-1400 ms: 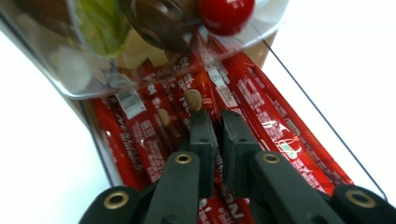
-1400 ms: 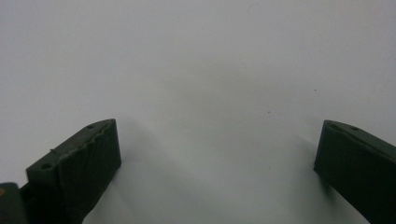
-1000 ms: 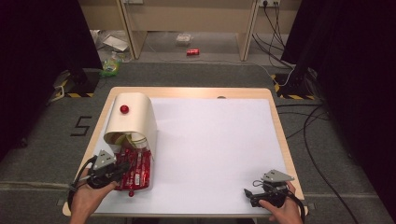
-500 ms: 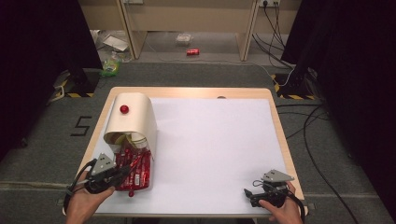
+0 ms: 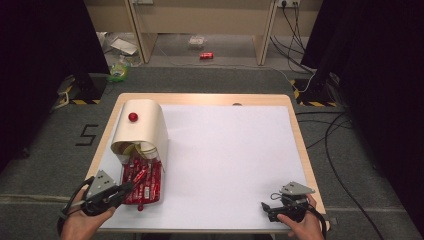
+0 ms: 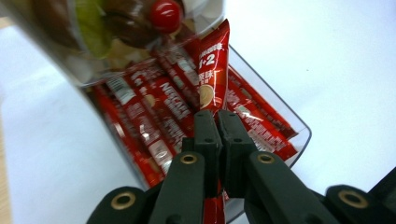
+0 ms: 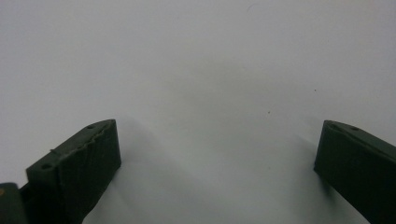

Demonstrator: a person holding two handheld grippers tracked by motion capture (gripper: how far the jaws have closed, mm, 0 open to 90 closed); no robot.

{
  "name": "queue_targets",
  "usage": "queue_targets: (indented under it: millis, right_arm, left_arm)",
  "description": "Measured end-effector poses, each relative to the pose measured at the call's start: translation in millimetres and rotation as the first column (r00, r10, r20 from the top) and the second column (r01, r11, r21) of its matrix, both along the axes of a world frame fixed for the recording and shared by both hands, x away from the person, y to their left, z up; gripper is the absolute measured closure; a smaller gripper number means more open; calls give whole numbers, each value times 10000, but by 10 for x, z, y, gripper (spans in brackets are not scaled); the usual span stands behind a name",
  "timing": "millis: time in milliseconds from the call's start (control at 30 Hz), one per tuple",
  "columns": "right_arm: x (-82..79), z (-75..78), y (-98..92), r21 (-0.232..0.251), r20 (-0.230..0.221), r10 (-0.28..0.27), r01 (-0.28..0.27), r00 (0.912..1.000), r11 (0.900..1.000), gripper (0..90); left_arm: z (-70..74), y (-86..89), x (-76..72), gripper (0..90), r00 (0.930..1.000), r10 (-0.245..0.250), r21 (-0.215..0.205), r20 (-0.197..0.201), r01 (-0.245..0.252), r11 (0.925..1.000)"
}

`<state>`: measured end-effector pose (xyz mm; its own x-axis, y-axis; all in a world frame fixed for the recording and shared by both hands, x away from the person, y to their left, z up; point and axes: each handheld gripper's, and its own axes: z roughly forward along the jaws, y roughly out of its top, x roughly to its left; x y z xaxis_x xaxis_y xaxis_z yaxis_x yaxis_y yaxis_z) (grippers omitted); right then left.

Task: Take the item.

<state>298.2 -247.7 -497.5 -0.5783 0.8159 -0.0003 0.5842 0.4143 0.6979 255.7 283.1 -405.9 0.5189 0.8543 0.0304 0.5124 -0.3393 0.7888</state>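
1. Left claw [image 6: 215,122]: clenched on one red coffee sachet [image 6: 212,77], pinched near its lower end. In the high view this claw [image 5: 121,189] sits at the near-left corner of the tabletop [image 5: 300,150], just beside the tray.
2. Red coffee sachet: a slim stick pack whose long axis runs straight out from the claw tips, its far end rising toward the mouth of the tipped container [image 5: 140,127]. It stands clear of the packs below, so the likely next move is a draw back along that axis.
3. Clear tray [image 6: 299,135]: transparent rigid plastic with rounded corners, holding many more red sachets [image 6: 159,112] laid side by side, glossy foil with white print.
4. Tipped container: pale, curved and smooth-walled, lying on its side with a small red knob [image 5: 133,117] on top; its mouth faces the tray, with mixed packets inside.
5. Right claw [image 5: 272,210]: released, jaws wide apart over bare white sheet [image 7: 196,70], well apart from the tray; the left hand is far nearer.
6. White sheet: matte, flat, covering most of the wooden tabletop.
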Motion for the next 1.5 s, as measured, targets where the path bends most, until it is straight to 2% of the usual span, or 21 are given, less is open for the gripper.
queue_targets:
  millis: [233, 500, 733, 1033, 1300, 1400, 1500]
  right_arm:
    - [0, 0, 1, 2, -6, -13, 13, 10000, 10000, 6]
    - [1, 0, 2, -5, -8, -19, 19, 10000, 10000, 5]
    - [1, 0, 2, 2, -5, -14, 14, 10000, 10000, 5]
    - [1, 0, 2, -4, -9, -18, 18, 10000, 10000, 5]
    - [1, -1, 1, 7, -5, -6, 6, 10000, 10000, 5]
    - [2, 0, 1, 0, -7, -12, 12, 10000, 10000, 5]
    - [1, 0, 1, 12, -11, -6, 6, 10000, 10000, 5]
  left_arm:
    - [47, 180, -95, 866, 9990, 379, -134, 229, -376, 9992]
    - [65, 278, -128, 866, 9969, 667, -398, 407, -651, 9971]
    - [76, 392, -166, 866, 9932, 1037, -730, 527, -997, 9923]
    - [73, 531, -190, 866, 9845, 1581, -944, 760, -1507, 9841]
    - [36, 651, -163, 866, 9743, 2127, -1044, 736, -2046, 9733]
    - [19, 690, -137, 866, 9678, 2400, -970, 762, -2324, 9678]
    - [4, 726, -115, 866, 9650, 2516, -1130, 738, -2426, 9635]
